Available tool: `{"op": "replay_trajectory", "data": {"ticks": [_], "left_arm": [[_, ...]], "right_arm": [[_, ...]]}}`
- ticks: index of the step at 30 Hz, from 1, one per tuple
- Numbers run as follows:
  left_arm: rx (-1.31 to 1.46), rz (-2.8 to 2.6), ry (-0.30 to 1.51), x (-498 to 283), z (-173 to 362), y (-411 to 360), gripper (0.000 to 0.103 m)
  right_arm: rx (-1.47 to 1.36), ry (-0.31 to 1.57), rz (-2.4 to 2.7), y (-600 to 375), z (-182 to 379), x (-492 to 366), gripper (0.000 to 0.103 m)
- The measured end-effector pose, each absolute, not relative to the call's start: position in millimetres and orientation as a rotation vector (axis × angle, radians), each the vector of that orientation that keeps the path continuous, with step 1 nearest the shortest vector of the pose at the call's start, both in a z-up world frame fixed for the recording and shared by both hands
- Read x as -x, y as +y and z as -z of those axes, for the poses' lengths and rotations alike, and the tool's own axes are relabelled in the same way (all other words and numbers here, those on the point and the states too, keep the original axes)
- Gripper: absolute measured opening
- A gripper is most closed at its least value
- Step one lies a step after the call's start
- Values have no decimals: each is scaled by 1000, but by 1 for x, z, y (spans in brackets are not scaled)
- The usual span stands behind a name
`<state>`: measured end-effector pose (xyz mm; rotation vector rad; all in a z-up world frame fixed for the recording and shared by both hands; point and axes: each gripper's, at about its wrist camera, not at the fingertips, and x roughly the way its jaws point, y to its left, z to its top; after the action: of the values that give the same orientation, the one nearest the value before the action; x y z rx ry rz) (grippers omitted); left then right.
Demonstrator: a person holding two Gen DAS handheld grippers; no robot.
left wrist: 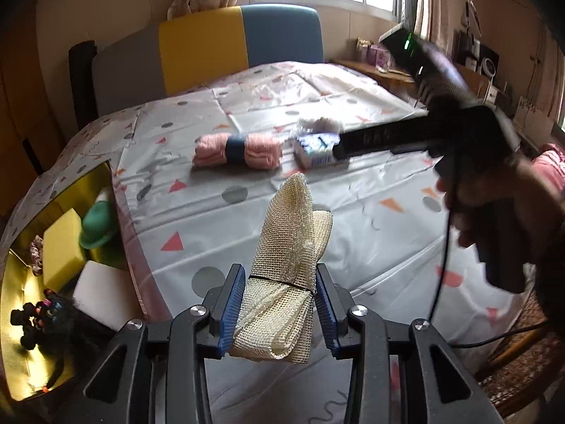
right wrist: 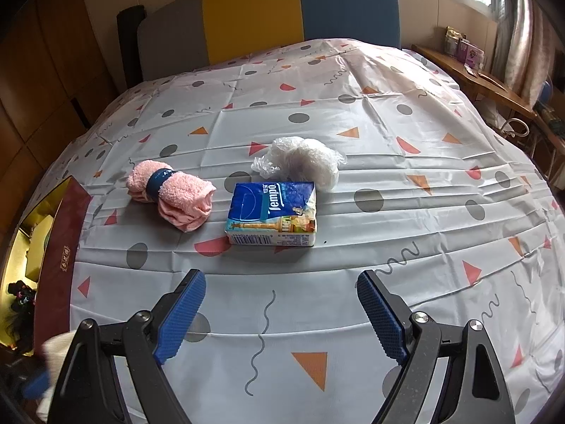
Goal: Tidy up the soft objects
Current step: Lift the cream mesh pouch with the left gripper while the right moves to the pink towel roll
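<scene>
Left wrist view: the left gripper [left wrist: 280, 295], jaws pressed on a banded cream mesh cloth roll [left wrist: 286, 268], holds it clear of the patterned counter [left wrist: 370, 233]; the carry step is in hand, and next comes the gold-lined box [left wrist: 21, 304] at left. Right wrist view: the right gripper [right wrist: 280, 312] hangs with jaws wide and empty before the pink banded towel roll [right wrist: 173, 196], blue tissue pack [right wrist: 272, 213] and crumpled clear plastic wad [right wrist: 303, 160].

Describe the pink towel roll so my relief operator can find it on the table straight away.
Start at the table with the patterned cloth. Near its middle lie three loose things in a cluster; the pink towel roll is the left one, beside the blue tissue pack, with a crumpled clear plastic bag behind that. It alone is fluffy pink terry, cinched by a dark blue band.
</scene>
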<state>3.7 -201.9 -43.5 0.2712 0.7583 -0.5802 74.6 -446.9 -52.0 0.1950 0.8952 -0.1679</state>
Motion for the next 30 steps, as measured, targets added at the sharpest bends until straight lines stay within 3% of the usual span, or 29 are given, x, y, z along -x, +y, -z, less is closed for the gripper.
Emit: {"op": "replay_trajectory", "data": {"ticks": [11,30], "left_arm": [[-198,538,717,2,9,-170,39],[-113,437,704,-12,-4,-113,39]], "right_arm": [[-147,918,174,-442,60,-78,88],[-126,867,7,-411,41,-95,87]]}}
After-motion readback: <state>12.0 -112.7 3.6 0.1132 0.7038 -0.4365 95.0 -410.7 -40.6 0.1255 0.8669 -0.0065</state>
